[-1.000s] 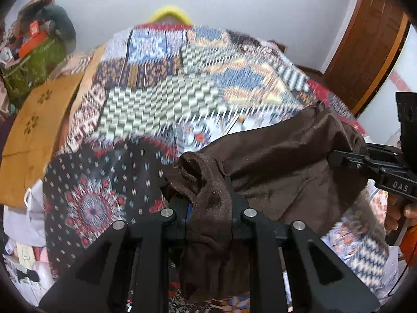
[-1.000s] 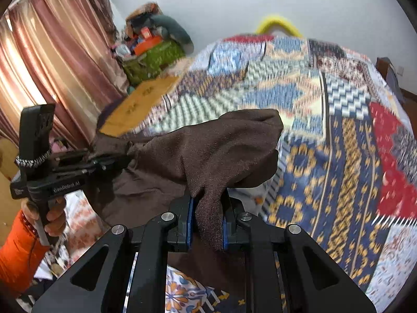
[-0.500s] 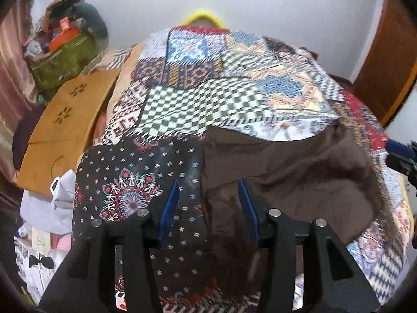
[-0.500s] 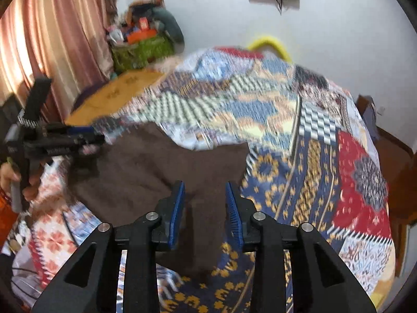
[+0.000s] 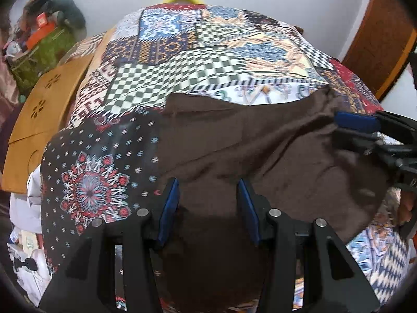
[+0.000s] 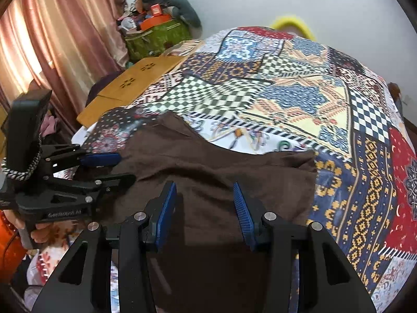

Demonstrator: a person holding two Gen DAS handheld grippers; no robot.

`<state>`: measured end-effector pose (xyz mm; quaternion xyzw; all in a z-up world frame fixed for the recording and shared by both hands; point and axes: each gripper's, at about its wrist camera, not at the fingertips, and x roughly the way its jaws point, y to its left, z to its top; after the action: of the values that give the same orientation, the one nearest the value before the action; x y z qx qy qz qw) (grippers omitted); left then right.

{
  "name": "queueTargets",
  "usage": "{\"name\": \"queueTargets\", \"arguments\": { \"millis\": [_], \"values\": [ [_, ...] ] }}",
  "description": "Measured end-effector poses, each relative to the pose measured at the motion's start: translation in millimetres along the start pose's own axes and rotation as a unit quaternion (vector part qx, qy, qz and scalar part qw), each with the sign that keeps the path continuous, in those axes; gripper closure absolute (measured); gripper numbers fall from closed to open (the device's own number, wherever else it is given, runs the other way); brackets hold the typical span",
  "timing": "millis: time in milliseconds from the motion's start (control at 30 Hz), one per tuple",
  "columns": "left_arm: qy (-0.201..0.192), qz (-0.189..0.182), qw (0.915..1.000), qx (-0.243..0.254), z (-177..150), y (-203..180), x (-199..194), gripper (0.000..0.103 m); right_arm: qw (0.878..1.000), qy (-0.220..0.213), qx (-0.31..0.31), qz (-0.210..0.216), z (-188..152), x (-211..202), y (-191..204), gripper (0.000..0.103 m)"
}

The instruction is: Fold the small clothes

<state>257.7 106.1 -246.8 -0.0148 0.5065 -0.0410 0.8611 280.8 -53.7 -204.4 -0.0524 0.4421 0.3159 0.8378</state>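
A small brown garment [image 5: 247, 151] lies spread flat on the patchwork bedspread [image 5: 208, 65], with a few creases. My left gripper [image 5: 206, 185] hovers over the garment's near left part, jaws open, pads clear of the cloth. My right gripper [image 6: 203, 186] is over the near right part of the garment [image 6: 221, 167]; its jaws are opening and grip nothing, with the cloth lying beneath them. Each gripper shows in the other's view: the right gripper [image 5: 346, 135] at the garment's right edge, the left gripper [image 6: 125, 168] at its left edge, a hand on its handle.
A wooden board [image 5: 44, 104] leans along the bed's left side, with a green bag [image 5: 39, 54] of clutter behind it. Pink curtains [image 6: 52, 39] hang at the left and a brown door [image 5: 378, 39] stands at the right. White items lie beside the bed's near left corner.
A second ago both grippers were shut on the brown garment and held it up bunched. Both have let go; the garment now lies spread on the bed and the grippers hang lower.
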Motion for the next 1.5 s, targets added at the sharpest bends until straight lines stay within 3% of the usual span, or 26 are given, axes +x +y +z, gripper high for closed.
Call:
{"name": "queueTargets", "arguments": {
  "millis": [67,133,267,500,700,800,1000,1067,1133,1200,1300,1433,1500],
  "values": [
    [-0.001,0.002,0.9999,-0.012,-1.1,8.8,-1.3,0.056,1.000,0.003,0.000,-0.025,-2.8,-4.7,-6.1,0.061],
    [-0.005,0.021,0.9996,-0.020,-1.2,16.4,-5.4,0.056,1.000,0.003,0.012,-0.024,-5.9,-11.8,-12.4,0.061],
    [-0.022,0.025,0.9988,-0.036,-2.4,25.9,-27.6,0.056,1.000,-0.013,0.010,-0.027,-12.4,-35.3,-11.5,0.061],
    [-0.110,0.016,0.9931,-0.035,1.2,6.9,-111.7,0.056,0.994,-0.105,-0.007,-0.026,-6.6,-109.1,18.8,0.061],
    [-0.220,0.007,0.9754,-0.013,-6.6,-31.7,-209.2,0.056,0.976,-0.216,-0.027,-0.011,-3.8,-196.2,58.2,0.061],
    [-0.278,0.004,0.9605,-0.002,-20.1,-51.8,-258.1,0.056,0.966,-0.258,-0.033,-0.004,-9.8,-229.4,74.9,0.061],
    [-0.358,0.006,0.9337,0.012,-58.5,-79.0,-318.6,0.056,0.949,-0.311,-0.038,0.017,-35.8,-272.8,104.2,0.061],
    [-0.377,0.022,0.9260,0.014,-72.8,-87.0,-330.5,0.049,0.947,-0.320,-0.038,0.007,-45.9,-279.2,113.3,0.061],
    [-0.388,0.034,0.9208,0.014,-83.9,-93.0,-337.2,0.042,0.945,-0.324,-0.041,-0.006,-53.5,-282.4,120.5,0.055],
    [-0.396,0.042,0.9169,0.015,-93.2,-96.5,-340.9,0.039,0.942,-0.333,-0.038,-0.020,-60.6,-285.4,125.8,0.038],
    [-0.398,0.042,0.9166,0.004,-99.8,-96.9,-343.2,0.021,0.937,-0.344,-0.032,-0.044,-67.7,-289.7,131.3,0.016],
    [-0.402,0.044,0.9144,-0.005,-106.0,-94.7,-345.8,0.004,0.934,-0.348,-0.031,-0.077,-69.4,-291.0,135.4,0.002],
    [-0.404,0.040,0.9140,-0.009,-108.3,-93.1,-345.6,0.001,0.934,-0.346,-0.029,-0.085,-70.8,-291.6,136.5,0.000]
  ]
}}
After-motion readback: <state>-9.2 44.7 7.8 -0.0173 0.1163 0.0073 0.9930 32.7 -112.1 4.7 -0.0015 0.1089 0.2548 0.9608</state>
